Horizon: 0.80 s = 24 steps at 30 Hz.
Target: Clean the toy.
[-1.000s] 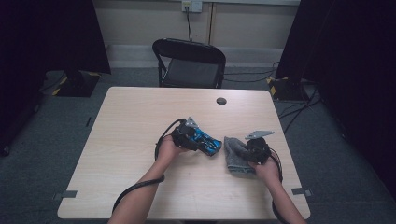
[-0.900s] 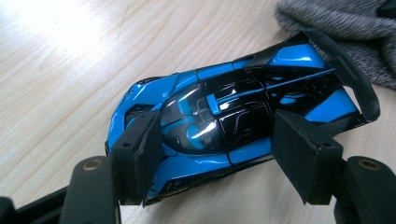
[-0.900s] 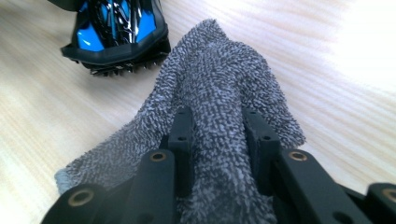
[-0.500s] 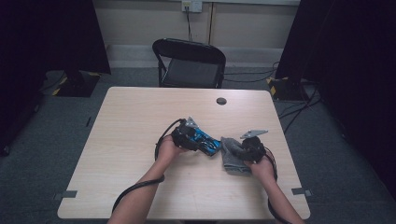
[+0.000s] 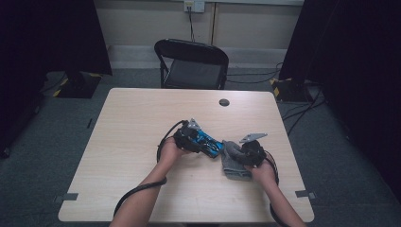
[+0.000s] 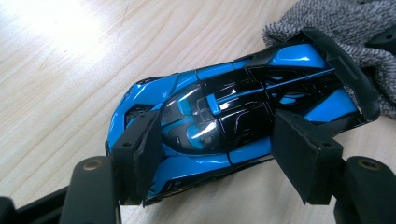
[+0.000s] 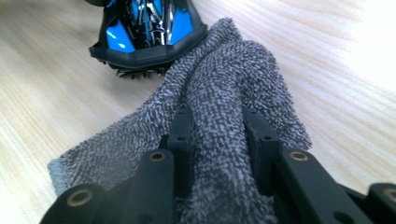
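Note:
A blue and black toy car (image 6: pixel 224 116) lies on the wooden table (image 5: pixel 132 123), and my left gripper (image 6: pixel 219 154) is shut on it, one pad on each flank. In the high view the car (image 5: pixel 210 143) sits just right of the left gripper (image 5: pixel 201 141). My right gripper (image 7: pixel 218 135) is shut on a raised fold of a grey terry cloth (image 7: pixel 224 88). The far end of the cloth touches the car's rear wing (image 7: pixel 149 46). From above, the cloth (image 5: pixel 231 166) lies under the right gripper (image 5: pixel 239 155), right beside the car.
A black folding chair (image 5: pixel 191 64) stands behind the table's far edge. A small black round cap (image 5: pixel 224 102) sits in the tabletop near the back. Cables trail from both grippers toward the front edge. Bare wood spreads to the left and front.
The right gripper with the cloth has edged slightly left, closer to the car. The left gripper and the car have stayed put.

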### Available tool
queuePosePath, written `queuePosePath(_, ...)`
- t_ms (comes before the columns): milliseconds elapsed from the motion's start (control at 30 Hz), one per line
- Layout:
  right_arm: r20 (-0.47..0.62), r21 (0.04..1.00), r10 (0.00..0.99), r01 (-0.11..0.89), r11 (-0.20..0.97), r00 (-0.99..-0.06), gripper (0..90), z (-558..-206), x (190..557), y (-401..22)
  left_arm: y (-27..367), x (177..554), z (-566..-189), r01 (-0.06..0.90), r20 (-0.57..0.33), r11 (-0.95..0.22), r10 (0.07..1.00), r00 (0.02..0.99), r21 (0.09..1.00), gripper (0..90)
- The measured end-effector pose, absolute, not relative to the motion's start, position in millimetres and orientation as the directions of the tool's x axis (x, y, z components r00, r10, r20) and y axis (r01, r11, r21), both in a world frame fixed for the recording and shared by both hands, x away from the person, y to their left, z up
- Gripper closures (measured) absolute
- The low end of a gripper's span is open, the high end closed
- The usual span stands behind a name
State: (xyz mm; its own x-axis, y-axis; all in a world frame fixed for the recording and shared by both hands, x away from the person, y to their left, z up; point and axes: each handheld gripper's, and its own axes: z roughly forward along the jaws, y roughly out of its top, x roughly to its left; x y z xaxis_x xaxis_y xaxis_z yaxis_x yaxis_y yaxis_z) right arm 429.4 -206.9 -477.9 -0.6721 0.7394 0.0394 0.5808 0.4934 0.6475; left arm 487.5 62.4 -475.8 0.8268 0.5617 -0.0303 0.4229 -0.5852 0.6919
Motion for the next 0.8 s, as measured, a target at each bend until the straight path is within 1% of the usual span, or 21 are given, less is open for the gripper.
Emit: queuePosePath(800,0.058,0.648,0.712,0.569,0.506,-0.7,68.0,-477,416,-199,63,487,-476,0.421,-0.028,-0.585,0.562,0.827,0.693,34.1)
